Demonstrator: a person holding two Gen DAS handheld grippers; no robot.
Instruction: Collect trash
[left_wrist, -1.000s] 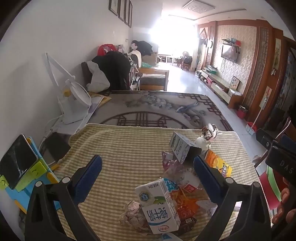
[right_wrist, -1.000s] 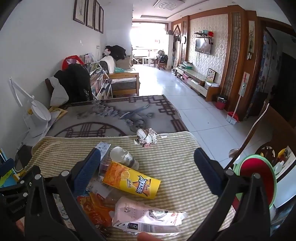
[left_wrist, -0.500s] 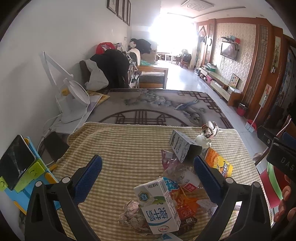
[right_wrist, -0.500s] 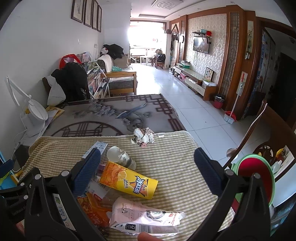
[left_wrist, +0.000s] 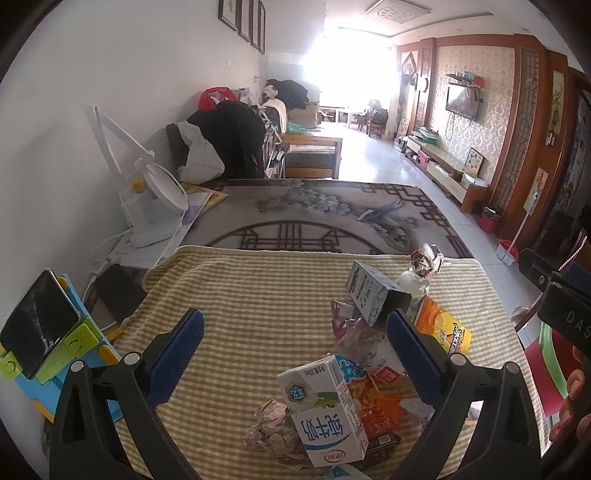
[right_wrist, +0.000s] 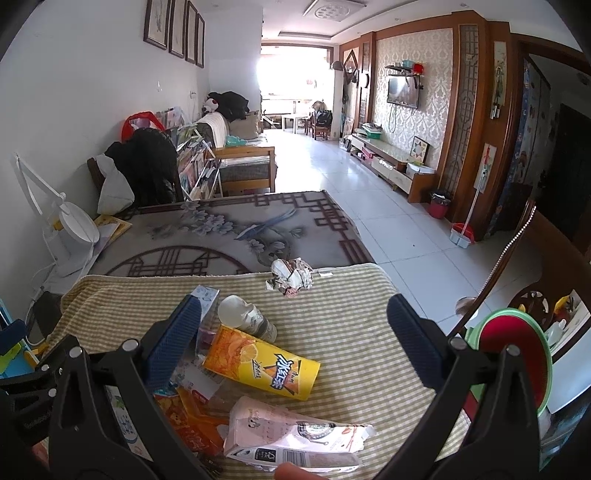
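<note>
Trash lies on a striped cloth (left_wrist: 258, 302) over the table. A white milk carton (left_wrist: 323, 410) stands near, with crumpled paper (left_wrist: 271, 430) to its left and orange wrappers (left_wrist: 376, 402) to its right. A blue-grey box (left_wrist: 365, 291), a yellow drink carton (right_wrist: 260, 363), a small white bottle (right_wrist: 245, 319), a pink-white pouch (right_wrist: 295, 437) and a crumpled paper ball (right_wrist: 291, 277) lie around. My left gripper (left_wrist: 293, 345) is open above the milk carton. My right gripper (right_wrist: 293, 332) is open above the yellow carton. Both are empty.
A white desk lamp (left_wrist: 151, 206) and a phone on a blue-green stand (left_wrist: 40, 328) sit at the left. A red-and-green bin (right_wrist: 513, 350) stands off the table's right edge. A patterned grey mat (left_wrist: 317, 214) covers the far half of the table.
Both views shifted only slightly; the grippers drifted a little and stayed open. The trash has not moved.
</note>
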